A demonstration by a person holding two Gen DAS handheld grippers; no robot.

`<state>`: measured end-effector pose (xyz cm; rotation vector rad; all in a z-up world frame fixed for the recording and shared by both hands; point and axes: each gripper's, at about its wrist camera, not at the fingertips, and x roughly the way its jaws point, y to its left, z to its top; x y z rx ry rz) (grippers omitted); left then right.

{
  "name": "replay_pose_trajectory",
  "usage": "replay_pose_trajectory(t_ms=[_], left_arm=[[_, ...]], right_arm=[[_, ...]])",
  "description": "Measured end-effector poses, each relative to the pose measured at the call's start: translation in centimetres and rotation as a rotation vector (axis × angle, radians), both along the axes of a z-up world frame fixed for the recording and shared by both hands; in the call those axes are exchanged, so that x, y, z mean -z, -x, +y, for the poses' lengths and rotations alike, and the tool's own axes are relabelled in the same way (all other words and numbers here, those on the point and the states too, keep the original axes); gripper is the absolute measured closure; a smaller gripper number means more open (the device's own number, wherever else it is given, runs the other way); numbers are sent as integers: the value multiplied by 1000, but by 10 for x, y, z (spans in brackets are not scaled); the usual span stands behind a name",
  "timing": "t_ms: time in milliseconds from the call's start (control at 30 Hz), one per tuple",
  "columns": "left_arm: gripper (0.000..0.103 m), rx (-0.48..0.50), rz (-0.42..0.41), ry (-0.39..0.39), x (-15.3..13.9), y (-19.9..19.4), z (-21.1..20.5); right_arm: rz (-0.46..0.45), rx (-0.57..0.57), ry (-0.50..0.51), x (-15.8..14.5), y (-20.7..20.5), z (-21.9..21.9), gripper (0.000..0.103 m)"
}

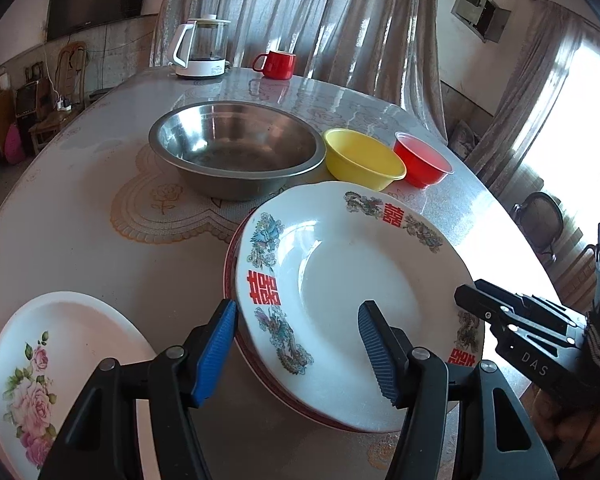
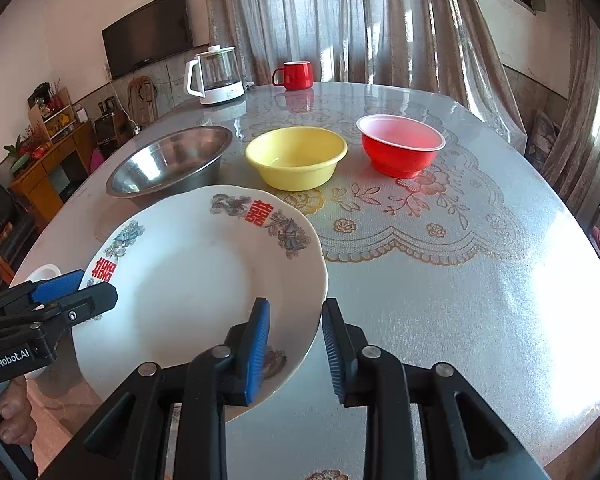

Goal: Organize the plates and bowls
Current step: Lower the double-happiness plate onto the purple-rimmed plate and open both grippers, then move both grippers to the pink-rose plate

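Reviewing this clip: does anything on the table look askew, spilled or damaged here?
Nothing is spilled or visibly broken. The dragon-pattern plate sits off-centre on a red-rimmed plate beneath it, so the stack is uneven. The right tongs straddle its rim; the left tongs bracket the opposite edge.

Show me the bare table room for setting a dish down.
Free: the wide stretch of table right of the white dragon-patterned plate, in front of the red plastic bowl. Crowded: the row of steel basin, yellow plastic bowl and red bowl.
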<state>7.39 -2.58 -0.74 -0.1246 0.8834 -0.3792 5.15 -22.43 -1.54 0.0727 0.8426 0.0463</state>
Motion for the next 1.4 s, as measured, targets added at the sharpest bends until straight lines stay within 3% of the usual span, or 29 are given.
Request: replay_pose_trajectory(t_ms=[433, 867, 1400], left_arm=[[41, -79, -14, -2, -4, 16, 16], [41, -109, -15, 19, -7, 29, 28], [41, -152, -31, 29, -12, 39, 50]], right_arm=[[14, 13, 45, 6, 4, 7, 71], [-73, 59, 175, -7, 13, 17, 66], [-129, 44, 202, -19, 17, 31, 64]])
